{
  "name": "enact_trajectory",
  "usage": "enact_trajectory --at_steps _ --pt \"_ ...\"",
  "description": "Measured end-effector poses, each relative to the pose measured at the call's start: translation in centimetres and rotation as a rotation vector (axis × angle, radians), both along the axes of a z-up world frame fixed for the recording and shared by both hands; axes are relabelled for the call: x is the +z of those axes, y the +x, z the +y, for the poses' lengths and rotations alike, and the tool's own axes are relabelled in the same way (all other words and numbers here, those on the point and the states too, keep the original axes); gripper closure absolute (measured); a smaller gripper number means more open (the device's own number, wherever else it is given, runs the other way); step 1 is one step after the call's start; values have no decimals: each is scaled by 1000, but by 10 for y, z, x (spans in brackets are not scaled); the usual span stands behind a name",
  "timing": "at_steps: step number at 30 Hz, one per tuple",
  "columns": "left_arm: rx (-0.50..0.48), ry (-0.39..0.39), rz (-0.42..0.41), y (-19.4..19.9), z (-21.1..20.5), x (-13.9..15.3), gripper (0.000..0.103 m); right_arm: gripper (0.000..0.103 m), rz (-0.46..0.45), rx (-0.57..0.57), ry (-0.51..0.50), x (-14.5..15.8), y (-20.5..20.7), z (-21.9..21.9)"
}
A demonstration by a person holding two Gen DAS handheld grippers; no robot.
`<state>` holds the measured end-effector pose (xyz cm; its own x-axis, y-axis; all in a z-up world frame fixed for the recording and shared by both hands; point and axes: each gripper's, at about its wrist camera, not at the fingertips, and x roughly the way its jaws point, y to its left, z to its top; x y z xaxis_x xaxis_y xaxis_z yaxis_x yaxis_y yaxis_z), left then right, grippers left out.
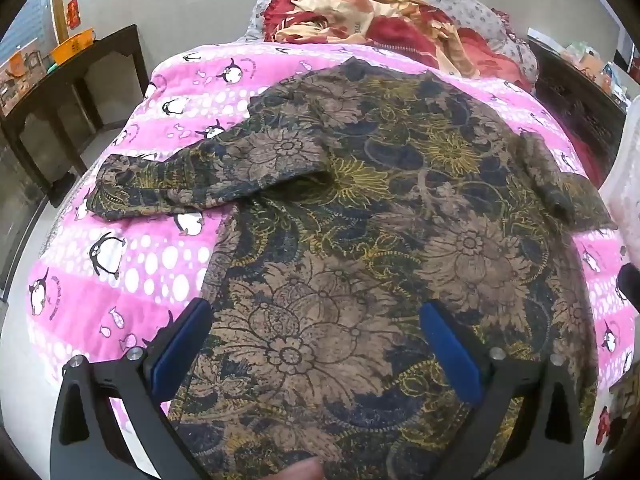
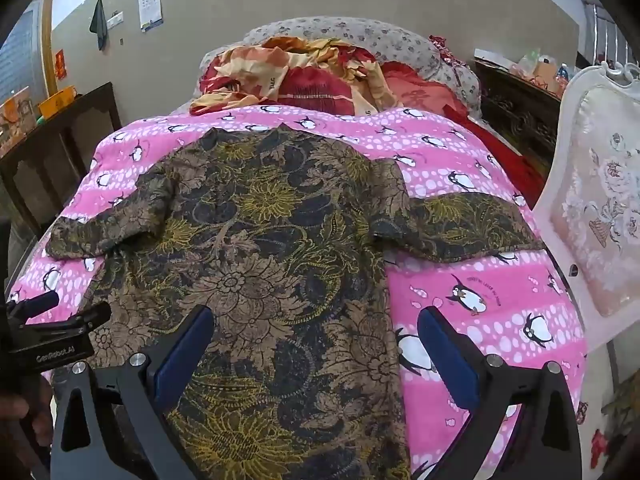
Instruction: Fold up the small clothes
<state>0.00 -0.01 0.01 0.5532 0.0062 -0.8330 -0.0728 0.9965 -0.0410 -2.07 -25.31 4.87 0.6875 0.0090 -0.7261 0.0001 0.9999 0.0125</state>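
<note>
Floral shirt spread flat, no fold made yet.

The brown-and-gold floral shirt (image 1: 360, 208) lies open on the pink penguin blanket (image 1: 132, 272), collar toward the far pillows, both short sleeves stretched out to the sides and the body smooth. I judge the folding has not begun: sleeves, sides and hem all remain to be brought in. My left gripper (image 1: 316, 344) hovers over the lower body of the shirt, fingers spread wide, pinching nothing. My right gripper (image 2: 316, 348) straddles the shirt's right edge, likewise spread and empty. A crumpled red-and-orange quilt (image 2: 304, 72) is heaped beyond the blanket, and a white padded chair (image 2: 600, 208) stands at my right.
</note>
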Motion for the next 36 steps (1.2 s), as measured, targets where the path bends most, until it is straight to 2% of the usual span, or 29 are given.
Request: enact_trajectory --at_steps 7,16,36 --pt "-5 8 -9 1 -2 -7 0 0 28 -14 -7 -13 8 11" --pt "-8 22 -21 -4 -5 0 0 0 31 -29 10 -12 8 11" --pt "13 9 1 13 5 -9 0 0 49 -30 -5 -17 22 13"
